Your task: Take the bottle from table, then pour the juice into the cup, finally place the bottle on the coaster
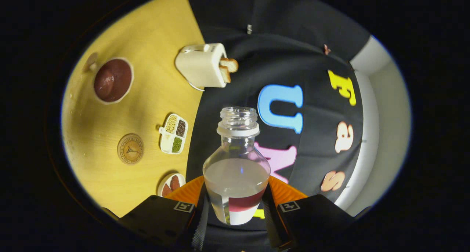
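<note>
Clamped between the two fingers of the gripper (235,208) is the bottle (237,164), a clear plastic one with no cap on its threaded neck. Both fingers press against its lower body, one on each side, so the gripper is closed around it about as wide as the bottle itself. A white collar rings the neck just below the thread. Inside, a pale cloudy band sits above a thin dark red layer of juice near the fingers, though the curved plastic distorts things and it is hard to say how much liquid there is.

The scene looks tilted, with the yellow wooden counter (147,35) lying off to the left of the bottle and the black booth cloth behind and to the right of it. On the counter, far left, stands the cup (112,80), white-rimmed and filled with dark red juice. Nearer, and well apart from the cup, lies the round wooden coaster (130,148), bare. Just right of the coaster is a small white divided dish (173,133) holding seeds or beans in separate compartments. Another small dish (171,184) sits close to the left finger. At the far edge of the counter a white toaster (201,65) stands with a slice of toast (228,68) sticking out.
</note>
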Demonstrator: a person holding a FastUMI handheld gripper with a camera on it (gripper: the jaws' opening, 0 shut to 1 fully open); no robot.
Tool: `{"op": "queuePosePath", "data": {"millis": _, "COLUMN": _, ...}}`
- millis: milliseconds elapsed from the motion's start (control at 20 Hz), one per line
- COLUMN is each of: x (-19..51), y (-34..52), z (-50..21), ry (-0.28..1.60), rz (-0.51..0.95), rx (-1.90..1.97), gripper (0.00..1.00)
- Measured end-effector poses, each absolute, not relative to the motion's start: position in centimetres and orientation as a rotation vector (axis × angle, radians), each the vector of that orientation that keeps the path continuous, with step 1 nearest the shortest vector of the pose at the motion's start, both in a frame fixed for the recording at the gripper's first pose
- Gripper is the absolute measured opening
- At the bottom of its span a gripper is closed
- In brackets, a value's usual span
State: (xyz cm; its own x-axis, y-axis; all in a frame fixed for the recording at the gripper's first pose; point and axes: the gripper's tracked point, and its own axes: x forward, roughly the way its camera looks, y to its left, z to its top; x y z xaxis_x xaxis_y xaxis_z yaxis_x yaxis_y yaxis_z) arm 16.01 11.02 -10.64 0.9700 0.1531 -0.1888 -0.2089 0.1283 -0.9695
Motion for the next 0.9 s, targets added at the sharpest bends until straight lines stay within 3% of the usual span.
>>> {"op": "queuePosePath", "data": {"millis": 250, "x": 17.0, "y": 8.2, "z": -13.8, "ry": 0.284, "rz": 0.231, "rx": -0.946, "gripper": 0.68}}
{"op": "queuePosePath", "data": {"millis": 900, "x": 20.6, "y": 9.1, "z": -23.9, "ry": 0.411, "rz": 0.248, "rx": -0.089, "gripper": 0.69}}
